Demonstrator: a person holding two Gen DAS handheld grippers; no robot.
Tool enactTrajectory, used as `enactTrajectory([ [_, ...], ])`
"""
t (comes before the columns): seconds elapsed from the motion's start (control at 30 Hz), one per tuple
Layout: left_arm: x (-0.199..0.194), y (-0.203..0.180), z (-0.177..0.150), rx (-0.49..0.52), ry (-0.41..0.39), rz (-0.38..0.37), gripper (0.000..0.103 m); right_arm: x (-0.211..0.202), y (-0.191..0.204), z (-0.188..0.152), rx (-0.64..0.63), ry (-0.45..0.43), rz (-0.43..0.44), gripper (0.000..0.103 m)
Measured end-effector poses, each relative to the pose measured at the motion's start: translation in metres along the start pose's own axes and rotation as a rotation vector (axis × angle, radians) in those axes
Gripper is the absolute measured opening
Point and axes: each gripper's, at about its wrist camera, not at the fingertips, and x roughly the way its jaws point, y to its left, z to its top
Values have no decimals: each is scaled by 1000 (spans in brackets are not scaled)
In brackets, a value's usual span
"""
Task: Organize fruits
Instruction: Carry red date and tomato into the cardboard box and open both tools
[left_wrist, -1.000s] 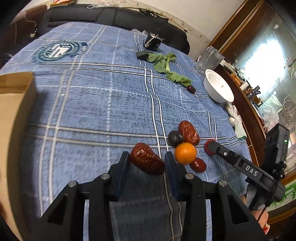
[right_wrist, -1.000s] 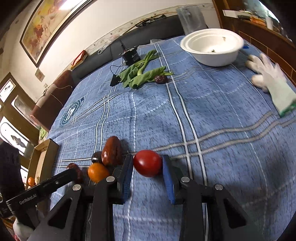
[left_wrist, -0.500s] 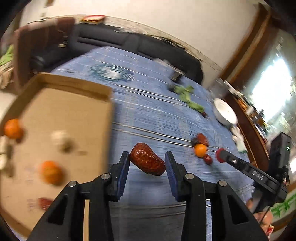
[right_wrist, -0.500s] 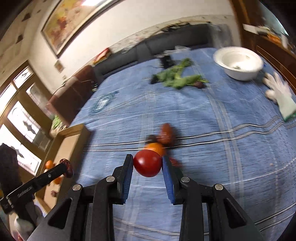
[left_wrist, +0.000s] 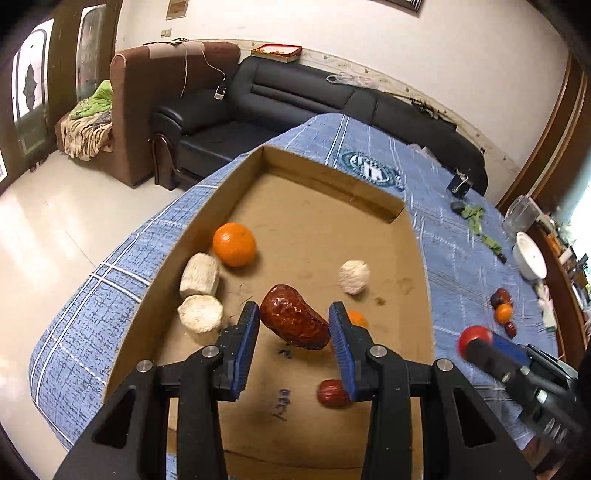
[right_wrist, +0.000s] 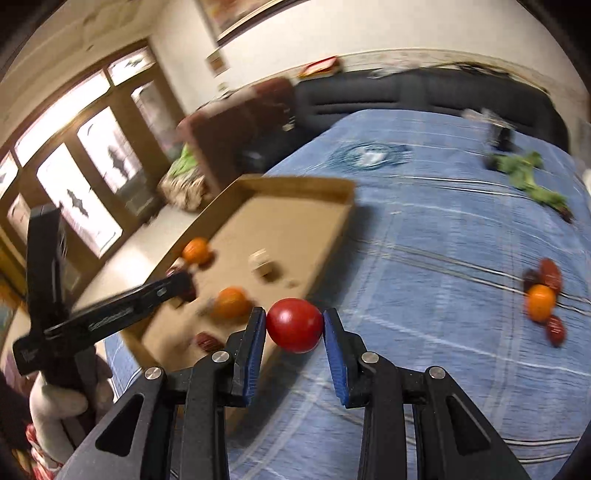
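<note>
My left gripper (left_wrist: 293, 326) is shut on a large dark red date (left_wrist: 293, 322) and hangs over the open cardboard box (left_wrist: 328, 177). On the box floor lie an orange (left_wrist: 234, 244), a small orange (left_wrist: 357, 319), a red date (left_wrist: 332, 394) and pale round lumps (left_wrist: 199, 275). My right gripper (right_wrist: 294, 325) is shut on a red tomato (right_wrist: 294, 325), above the blue cloth just right of the box (right_wrist: 303, 186). The left view shows that tomato (left_wrist: 474, 339) at the lower right. A small pile of fruit (right_wrist: 541, 301) stays on the cloth.
The blue plaid tablecloth (left_wrist: 461, 229) covers the table; its left edge drops to the floor. Green leaves (right_wrist: 532, 181) and a white bowl (left_wrist: 530, 254) sit toward the far right. A black sofa (left_wrist: 295, 99) runs behind the table. A gloved hand (right_wrist: 62, 402) holds the left gripper.
Both grippers swung left from the fruit pile toward the box, each keeping its fruit. The left one now hangs over the box; the right one has reached the box's right side.
</note>
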Motion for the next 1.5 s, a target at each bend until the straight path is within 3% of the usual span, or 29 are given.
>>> enactTrajectory([
  [0.27,12,12,-3,-14,24,11,38,40,56,-11,-190,56,-61,35],
  [0.63,6,22,-4,-47,15,-2,42,66,64,-17,-275,75,-145,36],
  [0.73,1,21,-4,-43,5,1,48,65,63,-17,-275,68,-142,40],
  [0.9,-8,18,-2,-35,-23,19,53,48,62,-16,-260,22,-135,58],
  [1.5,-42,-35,-6,119,-99,80,59,-18,7,-24,-94,-77,-168,68],
])
